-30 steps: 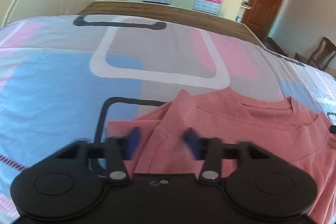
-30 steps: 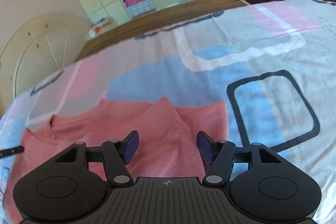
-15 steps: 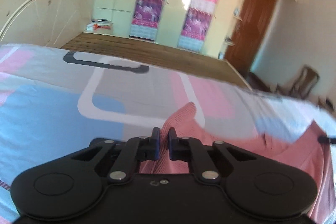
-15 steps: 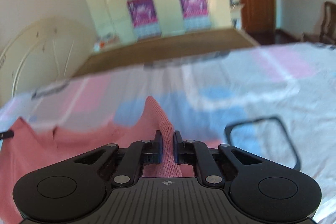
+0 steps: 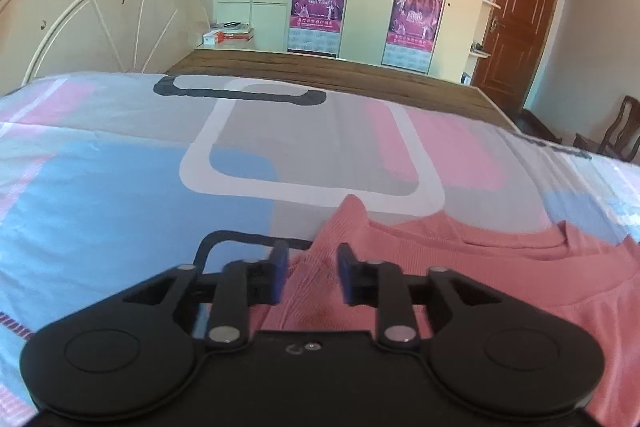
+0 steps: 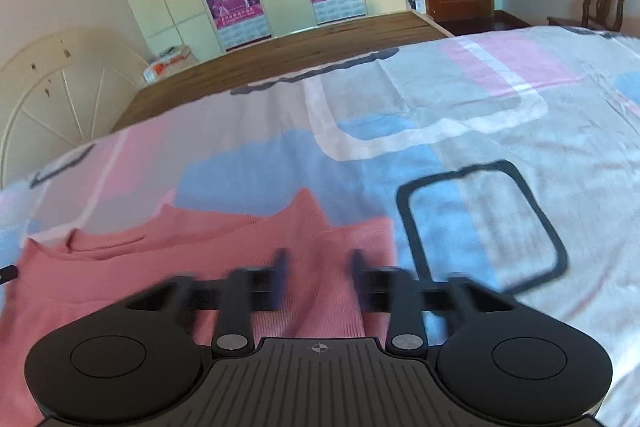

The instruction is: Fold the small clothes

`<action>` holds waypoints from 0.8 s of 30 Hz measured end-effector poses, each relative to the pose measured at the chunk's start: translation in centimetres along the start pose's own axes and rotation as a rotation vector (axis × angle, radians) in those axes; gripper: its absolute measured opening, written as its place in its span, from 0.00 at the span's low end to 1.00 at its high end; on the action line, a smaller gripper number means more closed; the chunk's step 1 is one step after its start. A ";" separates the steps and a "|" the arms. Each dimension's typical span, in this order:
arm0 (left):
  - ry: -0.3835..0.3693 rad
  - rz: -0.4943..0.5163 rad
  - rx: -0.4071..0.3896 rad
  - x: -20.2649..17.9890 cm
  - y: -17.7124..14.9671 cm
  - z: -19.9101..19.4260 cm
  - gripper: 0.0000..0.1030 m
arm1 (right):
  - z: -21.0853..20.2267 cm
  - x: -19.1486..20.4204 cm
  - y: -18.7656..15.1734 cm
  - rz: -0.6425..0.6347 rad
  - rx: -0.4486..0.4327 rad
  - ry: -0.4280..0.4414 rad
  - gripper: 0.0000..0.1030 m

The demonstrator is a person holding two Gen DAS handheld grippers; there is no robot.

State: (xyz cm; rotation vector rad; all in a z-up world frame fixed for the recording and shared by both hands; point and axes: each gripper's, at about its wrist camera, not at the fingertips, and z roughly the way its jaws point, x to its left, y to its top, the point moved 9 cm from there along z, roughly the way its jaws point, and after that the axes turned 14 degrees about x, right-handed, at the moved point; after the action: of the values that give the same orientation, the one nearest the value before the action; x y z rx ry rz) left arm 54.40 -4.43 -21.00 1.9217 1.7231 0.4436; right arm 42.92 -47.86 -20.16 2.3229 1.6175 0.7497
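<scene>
On the patterned bedsheet [image 5: 120,195], both grippers, left [image 5: 311,269] and right [image 6: 318,277], have just opened, straddling the pink shirt [image 5: 460,267] unclamped.

Salmon-pink ribbed knit top [image 5: 460,263] lies mostly flat on the patterned bedsheet [image 5: 120,195], neckline facing away from me, one shoulder corner peaked up at each side.

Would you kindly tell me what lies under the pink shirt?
The pink shirt lies on the patterned bedsheet, which shows all around it. Whatever is directly beneath the fabric is covered.
</scene>
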 end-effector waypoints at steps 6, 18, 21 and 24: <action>0.018 0.045 0.020 0.1 -2.3 -1.8 0.58 | -1.9 0.2 -4.7 -0.057 0.072 0.001 0.55; 0.082 0.031 0.098 2.0 -7.8 -3.2 0.59 | -4.2 -0.1 -9.6 -0.129 0.098 -0.060 0.09; 0.084 0.021 0.099 2.0 -8.2 -3.4 0.59 | -5.5 -0.2 -9.9 -0.150 0.067 -0.088 0.08; 0.072 0.061 0.078 0.7 -7.7 -4.0 0.59 | -6.4 0.4 -10.9 -0.173 0.060 -0.060 0.09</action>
State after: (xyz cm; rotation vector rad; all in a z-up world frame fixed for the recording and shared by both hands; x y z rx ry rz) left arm 45.92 -2.67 -22.26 2.0409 1.7552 0.4797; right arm 30.85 -44.14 -19.49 2.1863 1.8082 0.5961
